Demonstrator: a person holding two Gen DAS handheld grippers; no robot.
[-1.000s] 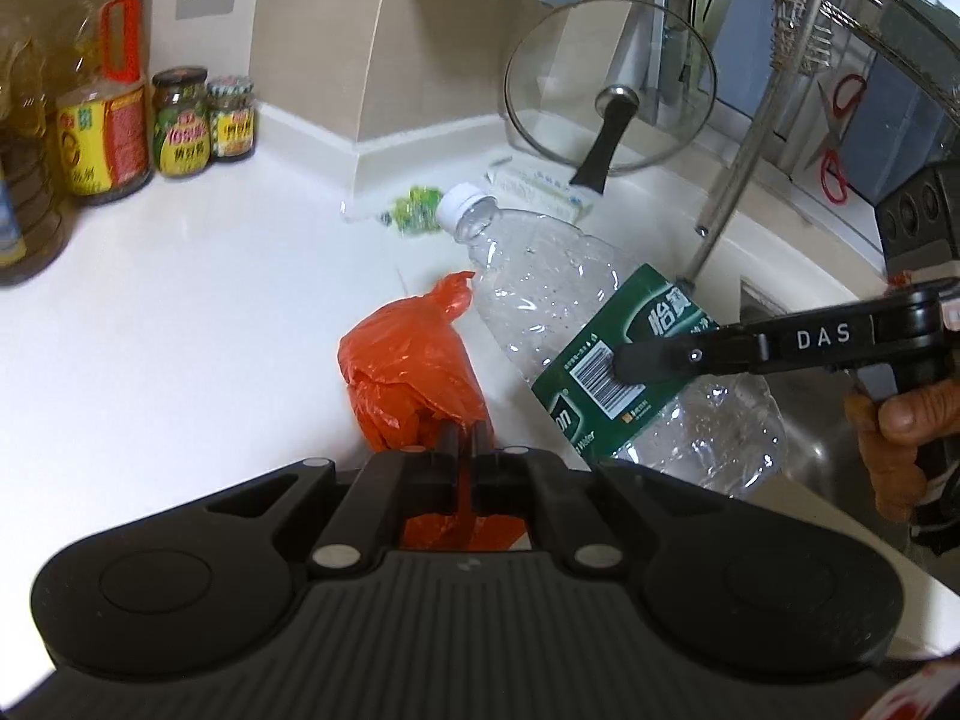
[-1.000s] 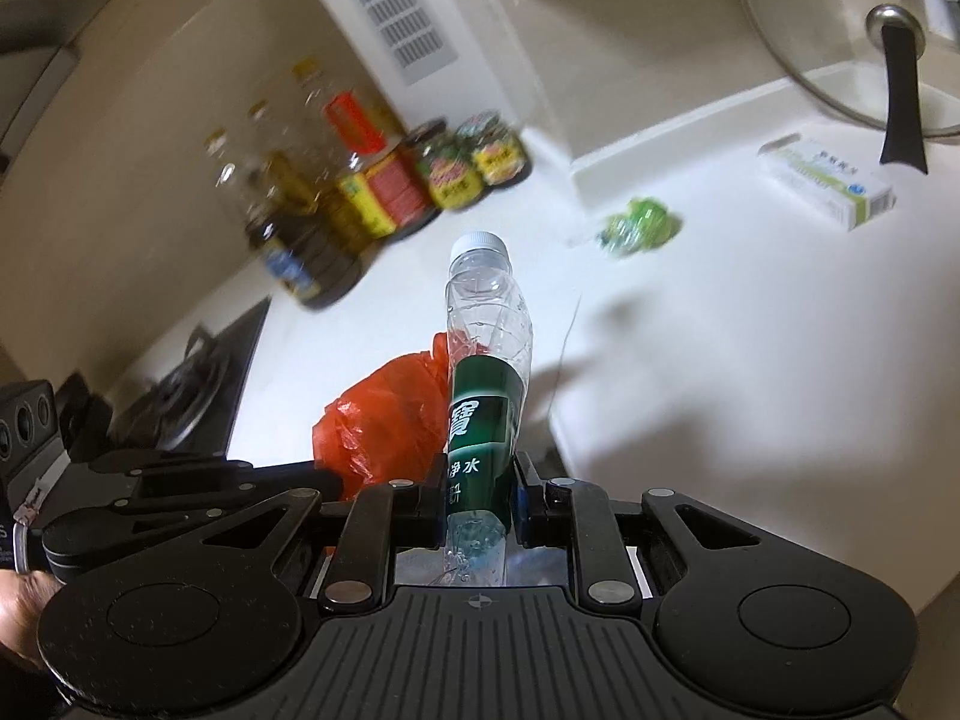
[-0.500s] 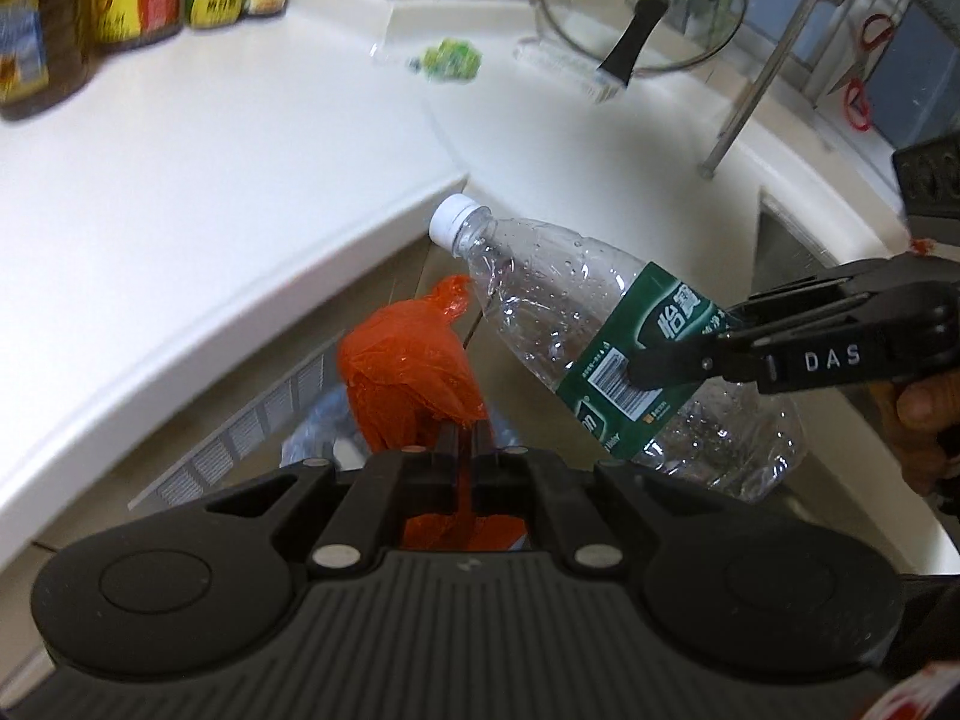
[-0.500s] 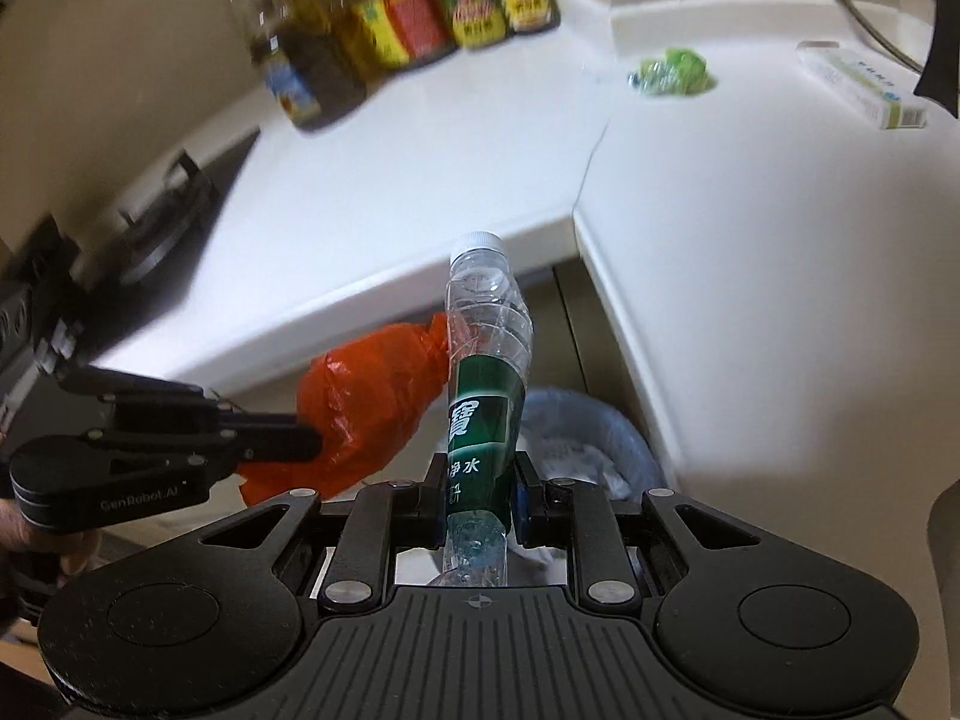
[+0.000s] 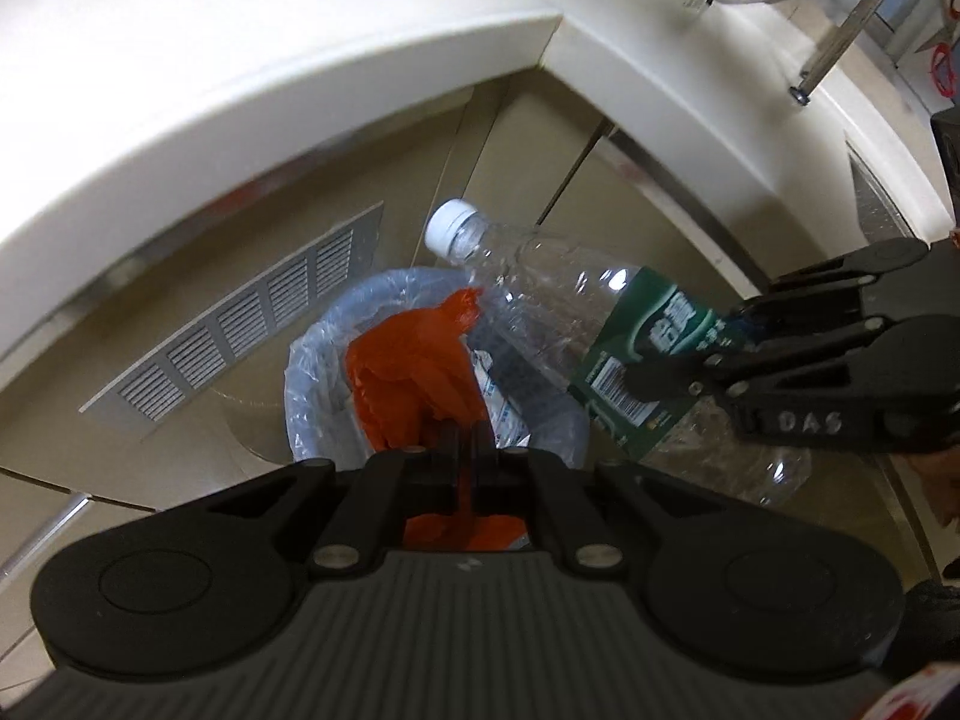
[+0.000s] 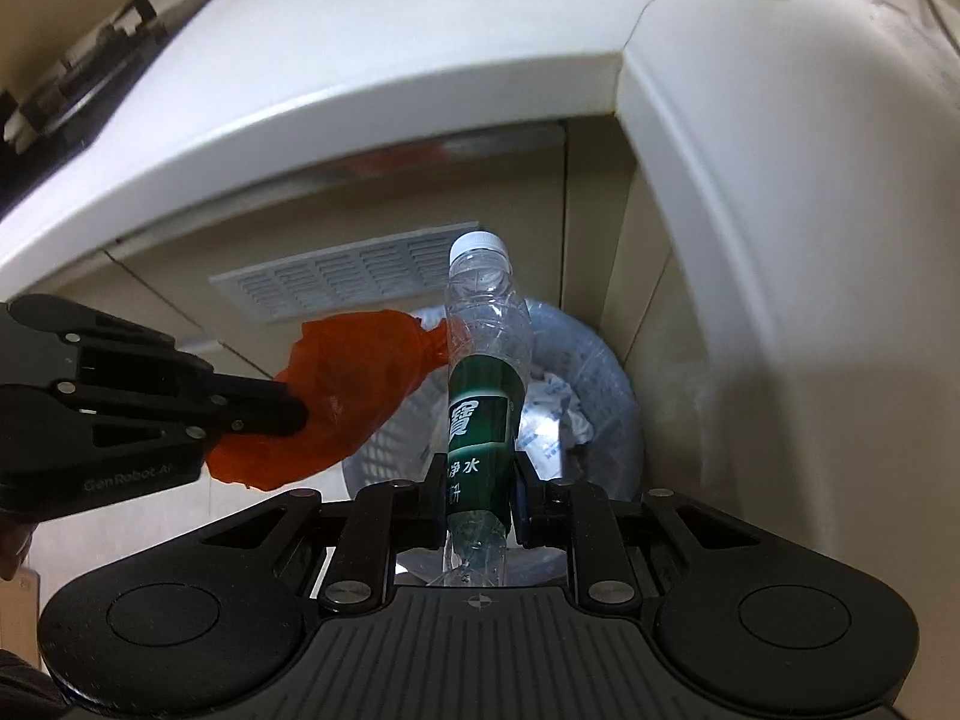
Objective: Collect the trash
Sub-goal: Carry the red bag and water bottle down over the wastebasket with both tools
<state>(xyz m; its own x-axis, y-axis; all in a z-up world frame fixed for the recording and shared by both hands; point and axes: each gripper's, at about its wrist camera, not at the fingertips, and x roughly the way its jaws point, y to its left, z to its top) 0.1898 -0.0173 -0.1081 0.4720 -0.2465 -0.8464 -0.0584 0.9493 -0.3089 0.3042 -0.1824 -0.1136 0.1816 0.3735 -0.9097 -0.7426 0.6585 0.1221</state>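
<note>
Trash bin (image 5: pixel 312 360) below, lined with clear plastic. Left gripper (image 5: pixel 465 438) clamped on orange bag (image 5: pixel 414 372); right gripper (image 6: pixel 480 480) clamped on plastic bottle (image 6: pixel 483 360), both above bin.

Clear crinkled plastic bottle (image 5: pixel 540 306) (glossy), thin orange plastic bag (image 5: pixel 414 372).

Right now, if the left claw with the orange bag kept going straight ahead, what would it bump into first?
Probably the trash bin. The left claw, shut on the orange bag, points down at the bin's lined opening, so the bag would likely meet the papers inside first. Depth is hard to judge.
</note>
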